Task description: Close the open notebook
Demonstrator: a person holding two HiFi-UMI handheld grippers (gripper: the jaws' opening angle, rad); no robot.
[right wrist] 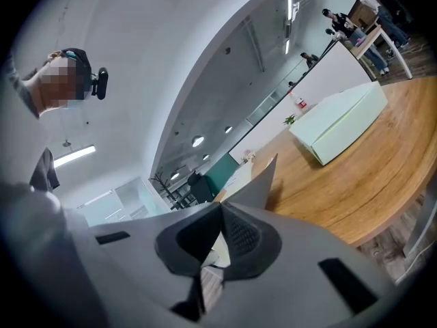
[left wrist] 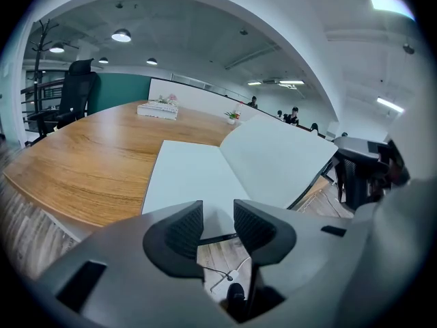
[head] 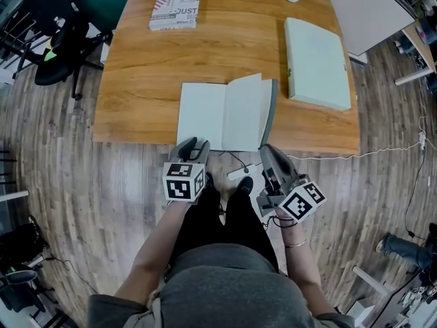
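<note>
Notebook (head: 205, 115) pages, pale and smooth, lie spread flat near the front edge of the wood-grain table (head: 136, 80), while the thin grey cover (head: 270, 108) on the right stands tilted up from the spine. The right gripper (head: 268, 152) has its ribbed black pads clenched together on the near corner of that cover; the left gripper (head: 194, 149) hovers just off the table's edge by the left page, curved jaws apart and holding nothing. Farther back rest a flat mint-green box (head: 316, 61) with rounded corners and a printed book (head: 175, 7).
</note>
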